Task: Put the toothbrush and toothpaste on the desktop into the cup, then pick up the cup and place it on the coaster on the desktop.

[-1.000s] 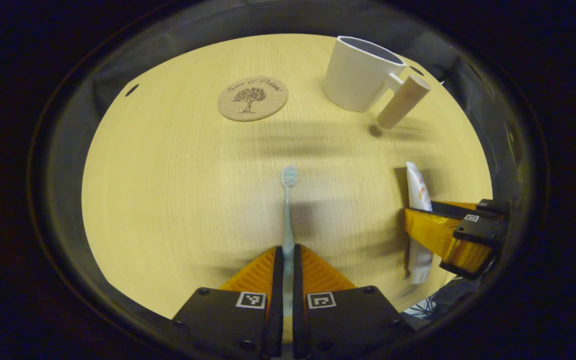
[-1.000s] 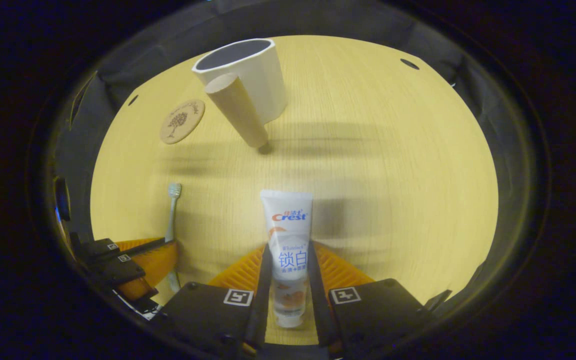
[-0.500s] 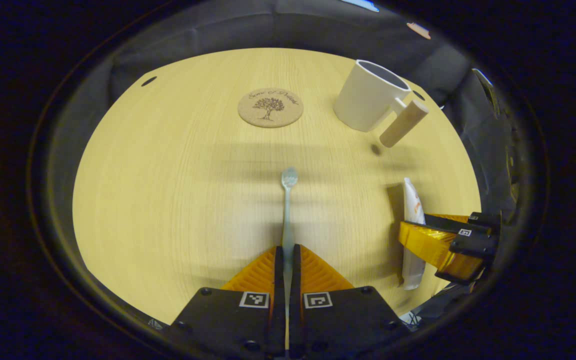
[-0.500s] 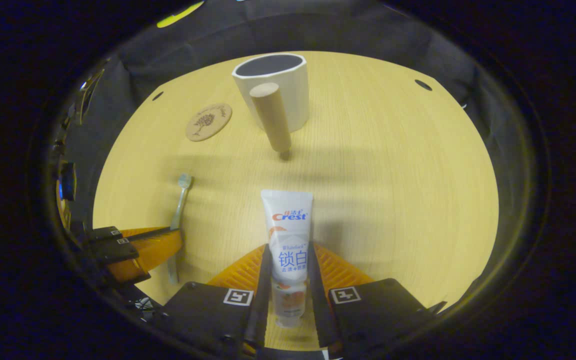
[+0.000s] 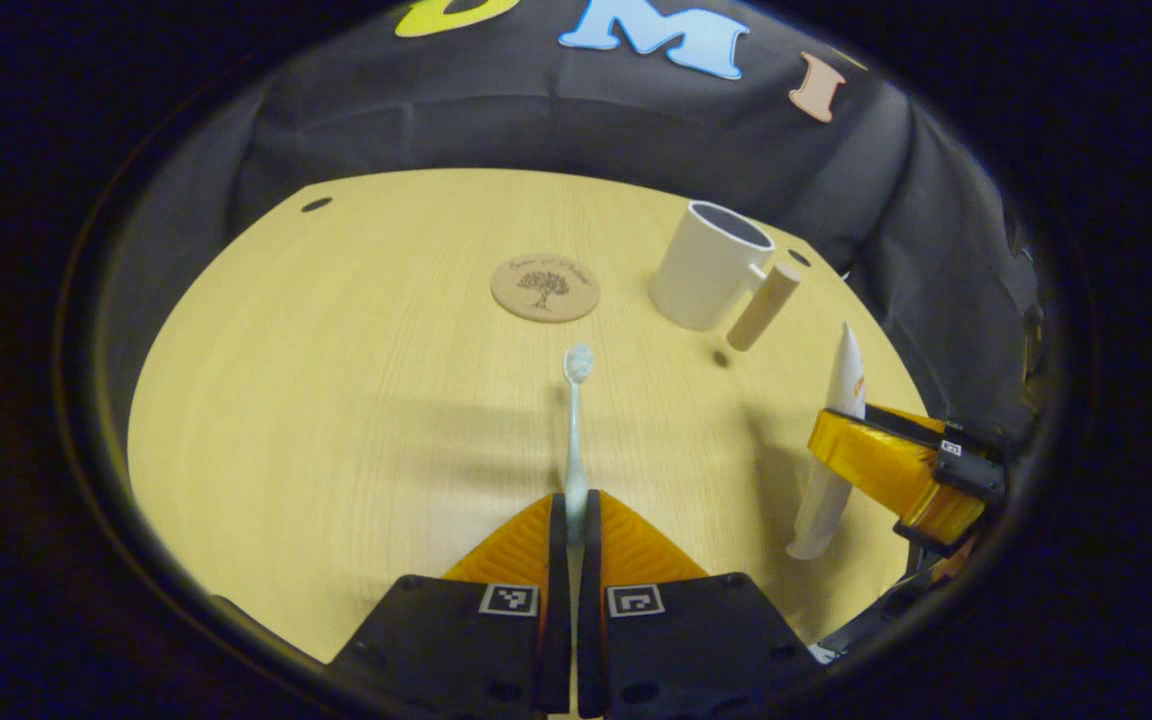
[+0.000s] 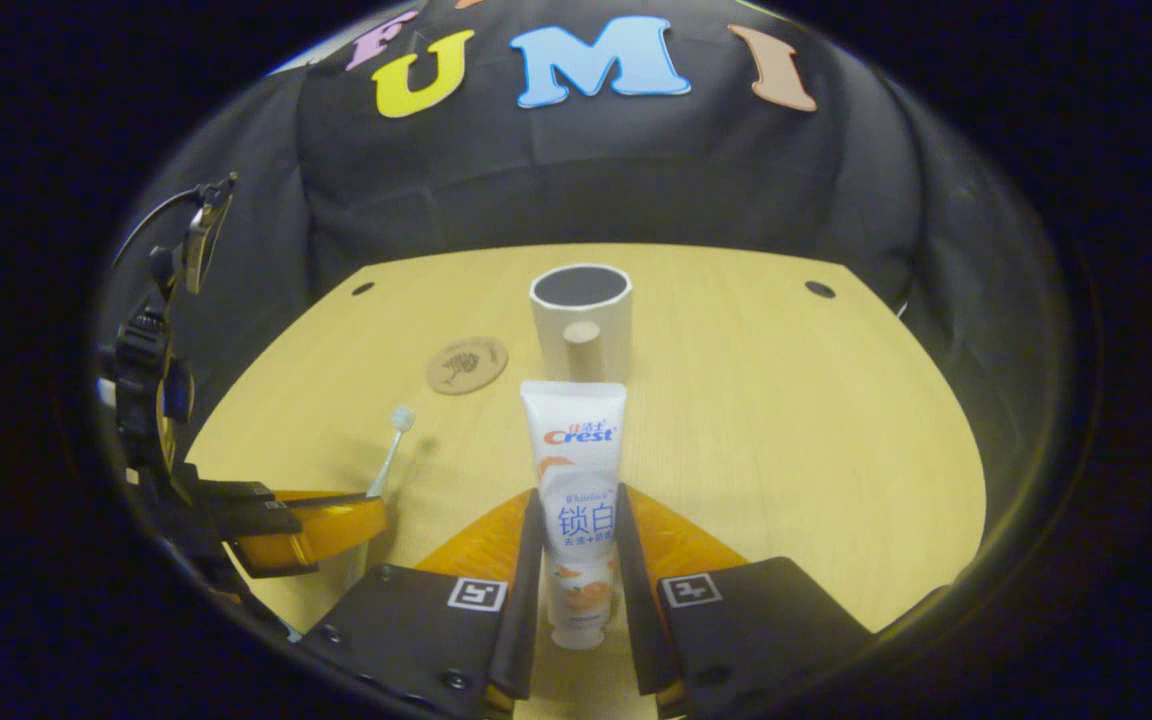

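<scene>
In the left gripper view my left gripper (image 5: 572, 505) is shut on the handle of a pale blue toothbrush (image 5: 575, 420), which points forward above the table. My right gripper (image 6: 576, 505) is shut on a white toothpaste tube (image 6: 574, 450), held off the table with its flat end forward. The white cup (image 6: 581, 318) with a wooden peg handle (image 6: 582, 334) stands straight ahead of the tube; the same cup (image 5: 706, 265) sits at the far right in the left gripper view. A round cork coaster (image 5: 545, 287) lies left of the cup, also the coaster (image 6: 466, 364).
The round pale wooden table (image 5: 336, 380) has small dark holes near its far rim. The black cloth wall rises right behind it. The right gripper with the tube (image 5: 841, 440) shows at the right of the left gripper view; the left gripper (image 6: 321, 520) shows low left in the right gripper view.
Both grippers have risen and tilted up with their loads: toothbrush and tube are off the table, the cup and coaster look farther, and the cloth wall has come into view.
</scene>
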Demonstrator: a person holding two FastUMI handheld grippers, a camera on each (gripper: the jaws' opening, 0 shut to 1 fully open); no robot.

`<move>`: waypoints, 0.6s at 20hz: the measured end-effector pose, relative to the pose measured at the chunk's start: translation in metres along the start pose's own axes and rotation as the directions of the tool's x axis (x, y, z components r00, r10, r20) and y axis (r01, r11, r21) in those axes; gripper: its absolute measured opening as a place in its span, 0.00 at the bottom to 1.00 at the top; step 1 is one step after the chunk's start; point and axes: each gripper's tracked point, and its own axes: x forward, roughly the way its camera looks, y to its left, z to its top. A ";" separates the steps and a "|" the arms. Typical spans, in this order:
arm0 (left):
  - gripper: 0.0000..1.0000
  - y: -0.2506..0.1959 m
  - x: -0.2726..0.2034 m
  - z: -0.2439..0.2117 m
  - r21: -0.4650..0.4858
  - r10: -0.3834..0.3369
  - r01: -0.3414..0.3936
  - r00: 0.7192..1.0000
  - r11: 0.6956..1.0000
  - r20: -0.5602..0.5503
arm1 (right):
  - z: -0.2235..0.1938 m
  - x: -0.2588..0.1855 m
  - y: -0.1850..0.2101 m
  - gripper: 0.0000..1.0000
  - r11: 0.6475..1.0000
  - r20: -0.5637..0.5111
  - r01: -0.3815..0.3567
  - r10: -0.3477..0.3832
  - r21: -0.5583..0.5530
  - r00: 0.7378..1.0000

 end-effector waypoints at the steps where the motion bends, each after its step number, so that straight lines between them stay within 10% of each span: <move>1: 0.11 0.002 -0.003 0.009 0.013 -0.009 0.008 0.999 1.000 0.046 | 0.003 -0.001 0.000 0.42 1.000 0.041 0.012 -0.012 -0.008 0.999; 12: 0.11 0.003 -0.034 0.083 0.047 -0.069 0.057 0.952 0.997 0.299 | 0.106 -0.039 0.028 0.36 1.000 0.325 0.004 0.003 -0.021 0.946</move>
